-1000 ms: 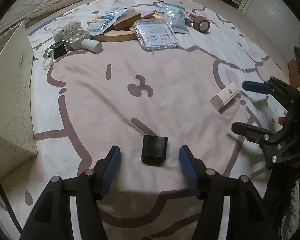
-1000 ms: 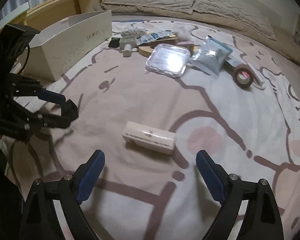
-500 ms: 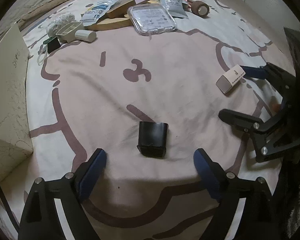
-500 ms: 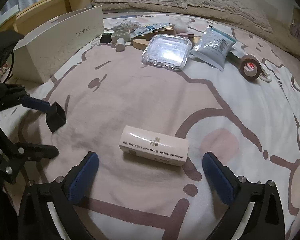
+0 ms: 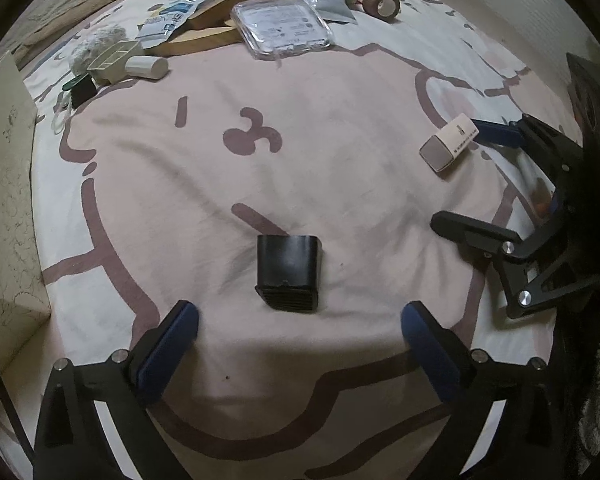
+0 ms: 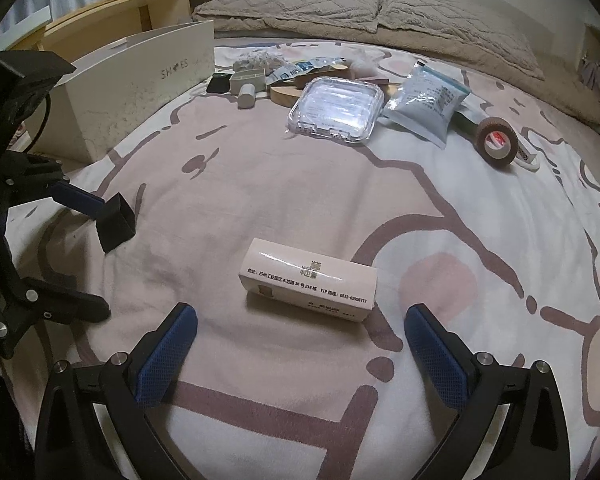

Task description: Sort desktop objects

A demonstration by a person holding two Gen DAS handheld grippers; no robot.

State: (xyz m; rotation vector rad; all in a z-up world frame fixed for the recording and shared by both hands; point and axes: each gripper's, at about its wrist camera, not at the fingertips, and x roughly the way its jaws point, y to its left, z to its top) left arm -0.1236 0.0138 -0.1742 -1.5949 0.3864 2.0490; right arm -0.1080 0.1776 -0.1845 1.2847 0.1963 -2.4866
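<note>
black box (image 5: 289,274) ahead, unobstructed | white carton (image 6: 309,281) ahead, unobstructed | shoebox (image 6: 140,76) left

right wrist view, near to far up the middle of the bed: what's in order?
right tool → pink carton → clear plastic case → wooden board → pillows

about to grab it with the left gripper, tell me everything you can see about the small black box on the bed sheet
The black box is small, matte and dark, probably plastic, with rounded corners. It lies on its side on the pink patterned bed sheet, its ribbed end facing the left gripper. In the right wrist view its far end looks open and hollow. It sits ahead of and centred between the open jaws, which do not touch it. Only the sheet touches it.
</note>
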